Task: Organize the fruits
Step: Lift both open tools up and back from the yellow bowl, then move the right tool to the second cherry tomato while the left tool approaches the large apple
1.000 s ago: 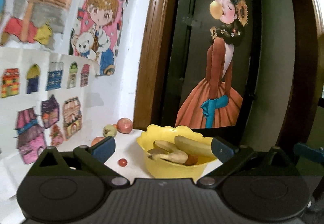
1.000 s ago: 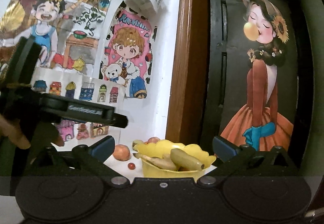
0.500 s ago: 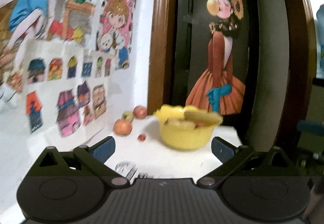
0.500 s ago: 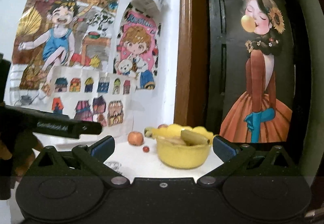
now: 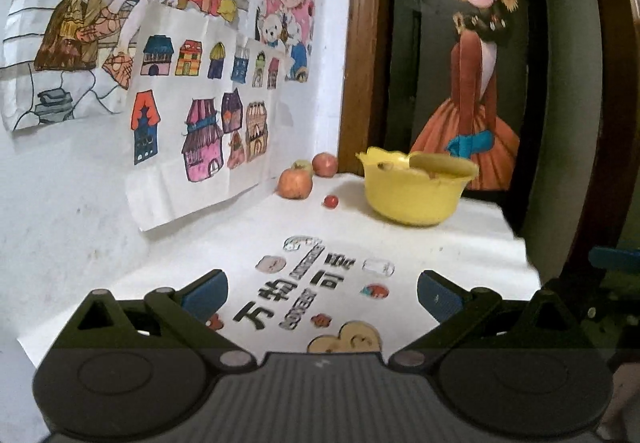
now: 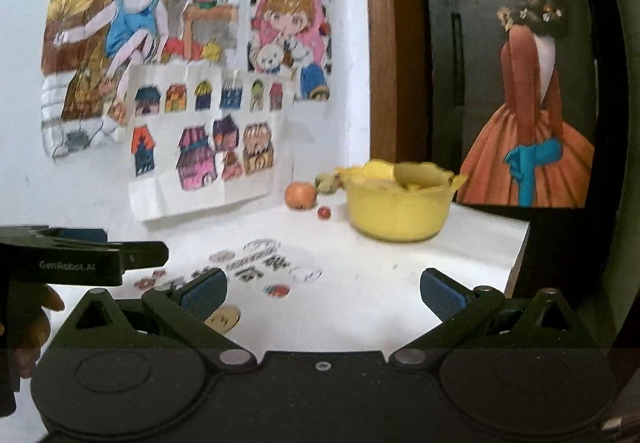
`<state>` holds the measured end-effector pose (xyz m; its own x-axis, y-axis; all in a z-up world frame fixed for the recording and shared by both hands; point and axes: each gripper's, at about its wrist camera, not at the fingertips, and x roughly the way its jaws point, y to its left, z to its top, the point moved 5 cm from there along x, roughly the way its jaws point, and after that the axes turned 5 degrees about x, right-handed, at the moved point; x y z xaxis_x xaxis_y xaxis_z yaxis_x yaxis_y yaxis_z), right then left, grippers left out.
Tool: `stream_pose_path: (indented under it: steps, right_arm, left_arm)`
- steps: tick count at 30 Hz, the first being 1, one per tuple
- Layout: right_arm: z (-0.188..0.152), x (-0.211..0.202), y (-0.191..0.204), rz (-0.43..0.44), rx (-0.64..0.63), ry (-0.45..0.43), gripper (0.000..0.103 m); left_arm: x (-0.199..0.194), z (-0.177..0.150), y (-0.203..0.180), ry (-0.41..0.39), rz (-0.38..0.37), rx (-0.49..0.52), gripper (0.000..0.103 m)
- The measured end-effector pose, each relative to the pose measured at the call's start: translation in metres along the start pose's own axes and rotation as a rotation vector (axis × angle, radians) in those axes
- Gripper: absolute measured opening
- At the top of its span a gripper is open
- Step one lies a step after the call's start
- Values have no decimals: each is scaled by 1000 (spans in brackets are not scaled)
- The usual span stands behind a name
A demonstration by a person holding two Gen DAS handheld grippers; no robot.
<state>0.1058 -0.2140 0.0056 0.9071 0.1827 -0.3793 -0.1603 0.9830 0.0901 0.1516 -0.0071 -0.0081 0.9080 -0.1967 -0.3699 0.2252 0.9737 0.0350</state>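
I have both grippers hanging back from the fruit, above the near part of the white counter (image 5: 472, 243). My left gripper (image 5: 322, 289) has its jaws spread wide with nothing between them; my right gripper (image 6: 324, 289) is just as wide and just as empty.

The yellow bowl (image 5: 412, 199) stands at about 1 o'clock in the left wrist view, near the far right of the counter. It already holds some pale fruit, though I cannot make out which kinds.

Four pieces lie outside it, at about 11 o'clock against the papered wall: an orange-red apple (image 5: 295, 183), a greenish fruit (image 5: 303, 165) touching it from behind, a red apple (image 5: 325, 164) beside that, and a small red fruit (image 5: 331, 201) lying between the apples and the bowl.

I judge the job partly done, with those four loose pieces left to collect.
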Motion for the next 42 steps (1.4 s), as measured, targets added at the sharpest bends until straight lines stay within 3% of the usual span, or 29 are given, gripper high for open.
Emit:
stream_pose_path:
  steps: [15,24,29,34,39,42]
  right_arm:
    - [-15,23,-1,8,40,83,102]
    - [-17,44,-15,91,144,94,102]
    - [19,58,-17,157,30,49,102]
    - [74,77,-18,240,-97,29,102]
    - [127,101,-20,343,-102,59,102]
    - [147,127,-16,394,-169,106,102]
  left_arm:
    - [11,-2,9,63,-4,65,103]
    - [36,15,24,138,35,151,103]
    - [70,58,35,131,78,231,103]
    - [94,101,41,70,116,310,103]
    - [116,127,42,46,105,296,103]
    - [131,130,47,27,115,259,103]
